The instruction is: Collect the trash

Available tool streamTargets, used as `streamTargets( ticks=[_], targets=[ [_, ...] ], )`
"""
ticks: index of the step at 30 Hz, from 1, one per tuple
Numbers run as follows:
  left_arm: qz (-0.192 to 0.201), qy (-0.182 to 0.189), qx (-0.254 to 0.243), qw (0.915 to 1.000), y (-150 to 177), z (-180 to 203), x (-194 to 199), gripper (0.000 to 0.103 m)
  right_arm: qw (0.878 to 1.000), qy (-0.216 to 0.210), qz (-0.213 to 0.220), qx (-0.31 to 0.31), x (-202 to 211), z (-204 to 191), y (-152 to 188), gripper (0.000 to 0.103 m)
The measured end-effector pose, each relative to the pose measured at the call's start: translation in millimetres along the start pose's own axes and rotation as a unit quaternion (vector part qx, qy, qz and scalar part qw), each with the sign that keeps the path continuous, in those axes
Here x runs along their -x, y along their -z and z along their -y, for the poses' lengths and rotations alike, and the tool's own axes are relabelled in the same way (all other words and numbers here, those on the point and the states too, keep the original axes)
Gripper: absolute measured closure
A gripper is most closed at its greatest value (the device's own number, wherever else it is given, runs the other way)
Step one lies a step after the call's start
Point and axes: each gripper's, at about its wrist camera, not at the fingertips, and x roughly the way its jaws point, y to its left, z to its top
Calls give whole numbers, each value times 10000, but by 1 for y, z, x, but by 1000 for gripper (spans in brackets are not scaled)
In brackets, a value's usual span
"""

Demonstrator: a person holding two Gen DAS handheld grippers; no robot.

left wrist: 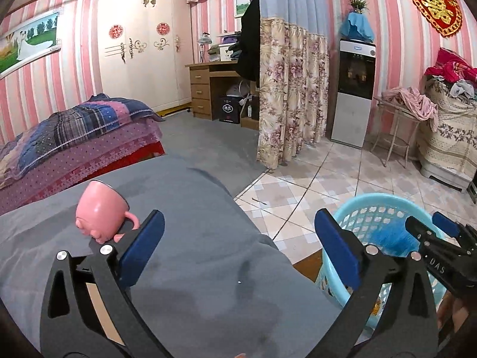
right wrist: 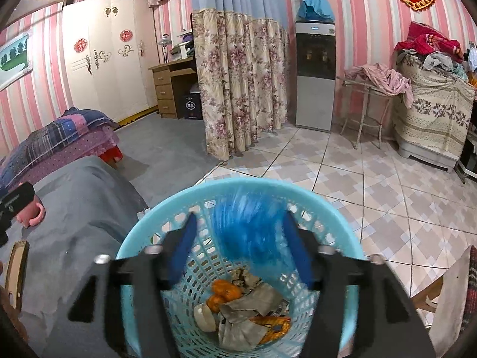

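Note:
A light blue plastic basket (right wrist: 143, 223) stands on the floor beside the grey-covered table (left wrist: 193, 268). It holds orange peels (right wrist: 225, 291), crumpled paper (right wrist: 247, 307) and an orange wrapper (right wrist: 274, 325). My right gripper (right wrist: 240, 223) hangs open over the basket, with a blurred blue bit of trash (right wrist: 247, 232) between its fingers, loose. In the left wrist view that right gripper (left wrist: 432, 226) shows above the basket rim (left wrist: 357, 205). My left gripper (left wrist: 238, 223) stands wide open over the table edge with nothing in it. A pink mug (left wrist: 98, 208) lies on its side just left of its left finger.
A bed with a patchwork quilt (left wrist: 74, 131) lies behind the table. A floral curtain (left wrist: 292, 89) hangs mid-room, with a water dispenser (left wrist: 354, 89) and a small side table with clothes (left wrist: 399, 110) to its right. Tiled floor (right wrist: 372, 185) spreads beyond the basket.

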Motion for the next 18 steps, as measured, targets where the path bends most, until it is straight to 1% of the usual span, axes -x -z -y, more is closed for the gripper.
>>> streamTargets(
  ticks=[1,2,4,7,10,18],
  targets=[
    [-7,-12,10,10000,0,-1,0,6,10000,54,0,45,0,-2,1,29],
    [-11,-10,30,10000,1,-2,0,6,9999,77,-31,74,-1,-4,1,23],
    [-28,11,75,10000,1,-5,0,6,10000,57,-59,30,0,-4,2,16],
    [-22,33,113,9999,1,-8,3,6,10000,89,-23,-15,2,-4,0,9],
    [-5,26,80,10000,1,-10,6,6,9999,100,16,-7,5,-7,0,6],
    [-43,60,111,9999,-3,-22,19,5,9998,83,113,114,17,-17,-4,5]
  ],
)
